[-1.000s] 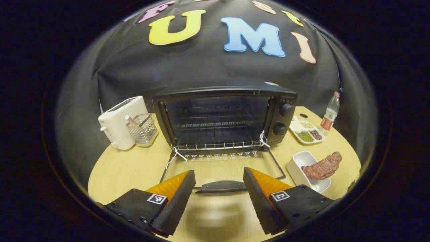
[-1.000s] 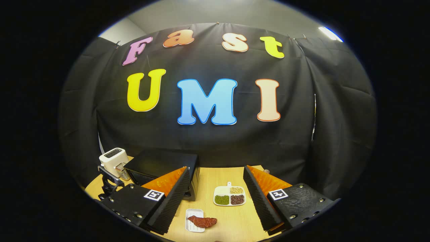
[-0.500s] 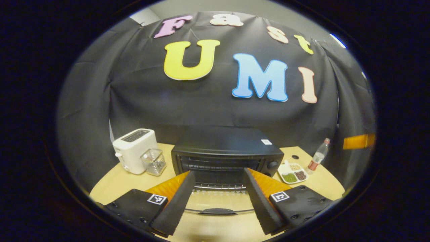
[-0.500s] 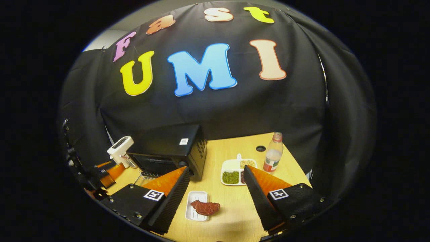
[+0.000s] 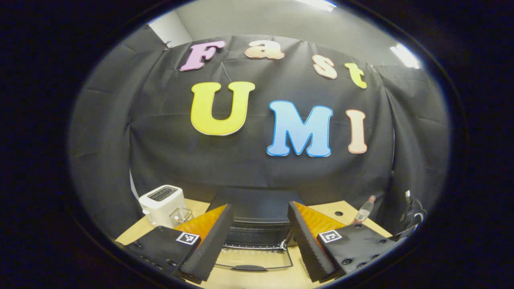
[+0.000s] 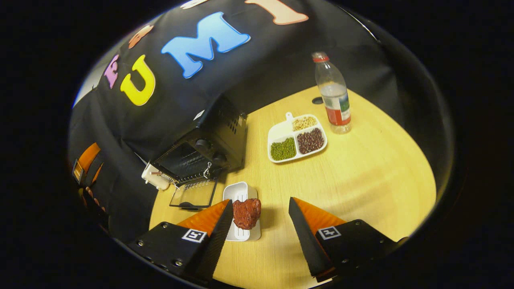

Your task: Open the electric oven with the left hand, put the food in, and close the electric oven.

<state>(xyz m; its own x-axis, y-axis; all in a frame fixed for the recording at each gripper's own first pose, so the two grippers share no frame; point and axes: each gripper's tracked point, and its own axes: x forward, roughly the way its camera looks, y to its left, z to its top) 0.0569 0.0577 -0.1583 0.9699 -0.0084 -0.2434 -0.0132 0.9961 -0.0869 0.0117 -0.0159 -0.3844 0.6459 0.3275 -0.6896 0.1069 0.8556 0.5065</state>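
The black electric oven (image 5: 257, 218) stands on the wooden table with its glass door (image 5: 253, 259) folded down flat in front of it. My left gripper (image 5: 257, 218) hangs open, well back from the oven and above the door. In the right gripper view the oven (image 6: 209, 144) sits at the left with its door (image 6: 193, 194) down. A reddish-brown piece of meat (image 6: 246, 213) rests on a small white tray (image 6: 241, 192). My right gripper (image 6: 260, 210) is open just above the table, its left finger beside the meat and not touching it.
A white toaster (image 5: 162, 200) and a clear holder (image 5: 178, 214) stand left of the oven. A divided white dish of beans (image 6: 296, 137) and a plastic bottle (image 6: 333, 98) sit to the right. Bare tabletop (image 6: 361, 176) spreads under the right gripper's right finger.
My left gripper has pulled up and back from the oven door, which stays down. My right gripper has dropped and tilted down toward the meat on the tray.
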